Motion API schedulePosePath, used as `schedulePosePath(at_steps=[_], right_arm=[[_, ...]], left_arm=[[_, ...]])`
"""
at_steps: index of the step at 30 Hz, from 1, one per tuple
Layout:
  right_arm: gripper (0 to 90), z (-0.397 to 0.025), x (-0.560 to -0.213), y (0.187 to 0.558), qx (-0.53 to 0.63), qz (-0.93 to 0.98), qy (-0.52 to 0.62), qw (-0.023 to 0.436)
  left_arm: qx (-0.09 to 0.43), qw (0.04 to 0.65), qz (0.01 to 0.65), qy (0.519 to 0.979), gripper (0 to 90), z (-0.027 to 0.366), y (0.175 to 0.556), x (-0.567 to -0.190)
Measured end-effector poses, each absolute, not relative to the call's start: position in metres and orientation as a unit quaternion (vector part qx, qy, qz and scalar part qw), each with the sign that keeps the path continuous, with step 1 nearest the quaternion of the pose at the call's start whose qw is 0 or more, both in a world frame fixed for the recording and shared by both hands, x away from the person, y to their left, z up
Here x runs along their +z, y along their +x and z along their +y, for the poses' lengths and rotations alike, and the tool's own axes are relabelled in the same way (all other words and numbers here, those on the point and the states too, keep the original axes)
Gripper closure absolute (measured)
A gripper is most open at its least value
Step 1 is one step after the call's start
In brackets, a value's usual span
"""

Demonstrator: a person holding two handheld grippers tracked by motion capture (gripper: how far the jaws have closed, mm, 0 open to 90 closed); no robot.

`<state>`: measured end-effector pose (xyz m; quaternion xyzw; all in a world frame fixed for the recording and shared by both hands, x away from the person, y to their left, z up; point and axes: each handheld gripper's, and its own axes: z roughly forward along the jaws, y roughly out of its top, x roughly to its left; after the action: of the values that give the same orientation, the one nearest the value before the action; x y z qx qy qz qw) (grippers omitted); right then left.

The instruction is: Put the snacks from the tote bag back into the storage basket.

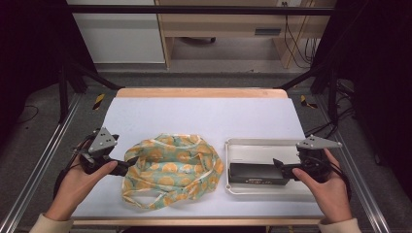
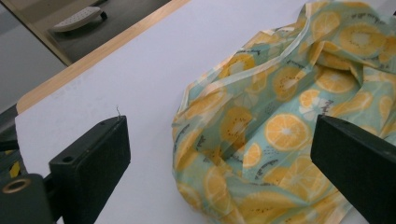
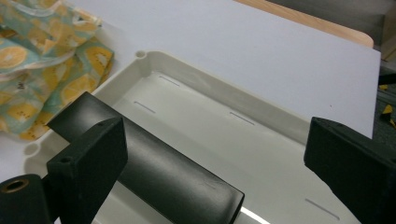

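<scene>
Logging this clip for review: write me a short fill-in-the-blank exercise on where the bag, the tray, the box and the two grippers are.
1. The black box lies inside the white ____.
2. The fabric bag is printed with slices of ____ fruit.
3. The left gripper has its jaws ____ at the bag's edge.
4. The right gripper points at the box's ____ end in the high view.

Missing words: tray; orange; open; right
</scene>
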<state>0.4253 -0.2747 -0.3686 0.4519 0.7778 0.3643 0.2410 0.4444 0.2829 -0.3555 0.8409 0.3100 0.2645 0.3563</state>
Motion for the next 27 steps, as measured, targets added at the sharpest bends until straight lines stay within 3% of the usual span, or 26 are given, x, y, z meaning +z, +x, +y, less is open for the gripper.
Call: schedulePosePath(at_steps=[27], right_arm=[[5.6,-0.297,-0.428,0.431,0.355,0.741,0.519,0.236]], left_arm=[[0.263,0.345,0.407,0.804,4.0,0.336,0.456,-0.432]])
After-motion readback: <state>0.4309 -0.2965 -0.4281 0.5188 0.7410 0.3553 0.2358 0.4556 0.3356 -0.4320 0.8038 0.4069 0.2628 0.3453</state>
